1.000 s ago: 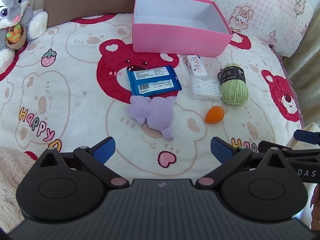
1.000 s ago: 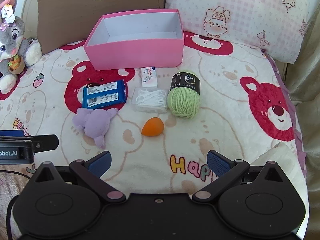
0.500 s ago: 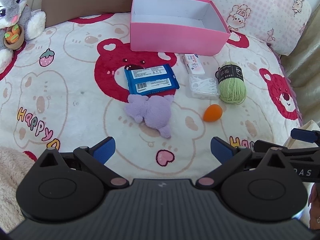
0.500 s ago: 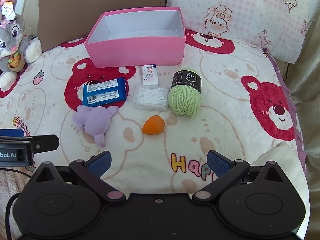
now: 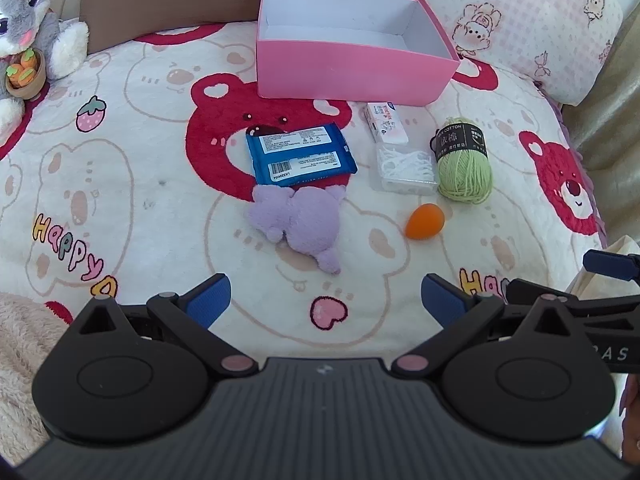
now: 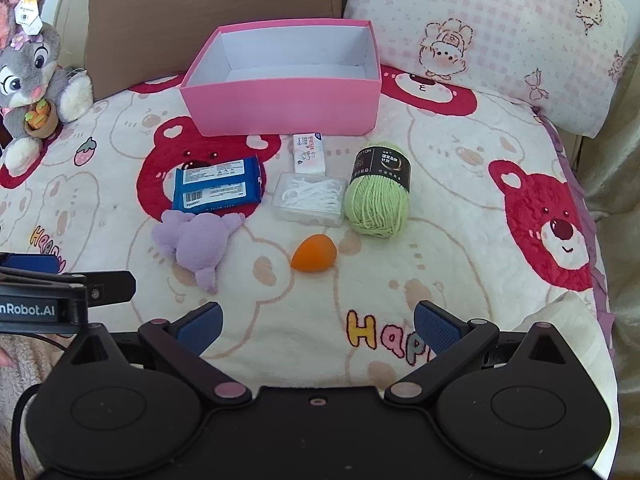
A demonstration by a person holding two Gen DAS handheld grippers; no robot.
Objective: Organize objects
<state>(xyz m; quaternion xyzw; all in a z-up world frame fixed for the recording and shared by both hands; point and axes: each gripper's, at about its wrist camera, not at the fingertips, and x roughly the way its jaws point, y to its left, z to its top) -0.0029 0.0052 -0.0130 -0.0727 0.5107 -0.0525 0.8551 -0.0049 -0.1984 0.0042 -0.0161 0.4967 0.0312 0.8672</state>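
Observation:
An empty pink box [image 5: 344, 74] [image 6: 280, 108] stands at the back of the bed. In front of it lie a blue wipes pack [image 5: 298, 158] [image 6: 218, 190], a purple plush [image 5: 300, 220] [image 6: 196, 238], a small white packet [image 5: 387, 122] [image 6: 309, 153], a clear box of floss picks [image 5: 406, 170] [image 6: 310, 199], a green yarn ball [image 5: 464, 164] [image 6: 378, 192] and an orange egg sponge [image 5: 425, 221] [image 6: 314, 253]. My left gripper [image 5: 325, 300] is open and empty, near the plush. My right gripper [image 6: 318, 326] is open and empty, near the sponge.
A grey bunny plush [image 5: 24, 40] [image 6: 30, 80] sits at the back left by a brown cushion [image 6: 208, 12]. A pink patterned pillow [image 5: 516, 20] [image 6: 500, 32] lies at the back right. The other gripper shows at each view's edge [image 5: 600, 300] [image 6: 60, 288].
Both views have shifted slightly; the objects sit a little lower and nearer in the frames. Nothing was picked up or moved. Both grippers stay open.

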